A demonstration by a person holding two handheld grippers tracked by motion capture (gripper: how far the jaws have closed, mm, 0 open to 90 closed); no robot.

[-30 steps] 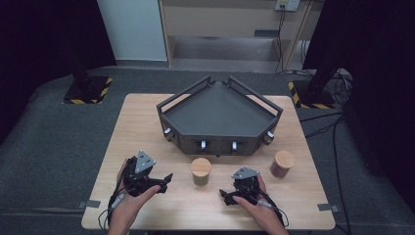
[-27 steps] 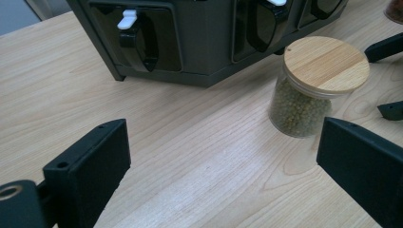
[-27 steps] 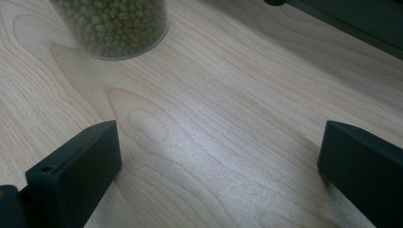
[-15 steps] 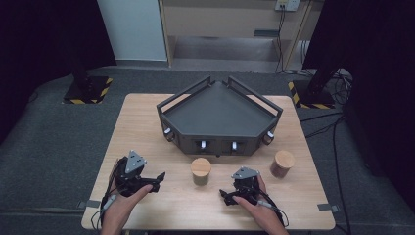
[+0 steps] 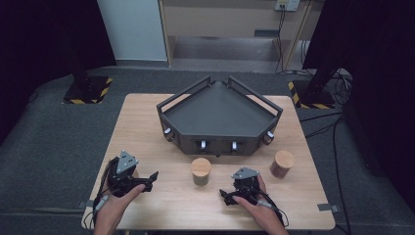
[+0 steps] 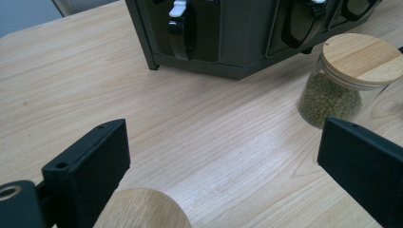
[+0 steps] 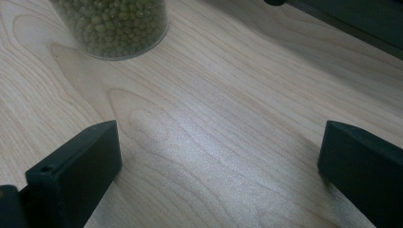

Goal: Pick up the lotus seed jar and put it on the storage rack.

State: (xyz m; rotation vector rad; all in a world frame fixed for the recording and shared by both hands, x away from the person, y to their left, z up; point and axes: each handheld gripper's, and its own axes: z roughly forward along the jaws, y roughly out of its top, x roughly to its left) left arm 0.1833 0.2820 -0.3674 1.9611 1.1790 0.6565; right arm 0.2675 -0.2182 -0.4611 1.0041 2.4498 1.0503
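Note:
A glass jar of green beans with a wooden lid stands at the table's front middle, between my two grippers. My left gripper lies to the left of it, open, its jaws pointing right. In the left gripper view the bean jar stands ahead at the right, and a round wooden lid shows low down by the left jaw. My right gripper is open too and points left. Its own view has bare wood between the jaws and the bean jar beyond.
A dark angular rack with a raised rim and clips along its front face takes up the table's middle and back. A second jar with brown contents and a wooden lid stands at the front right. The wooden table shows bare at the left.
My left gripper has drifted left, away from the bean jar. The right gripper and both jars have stayed put.

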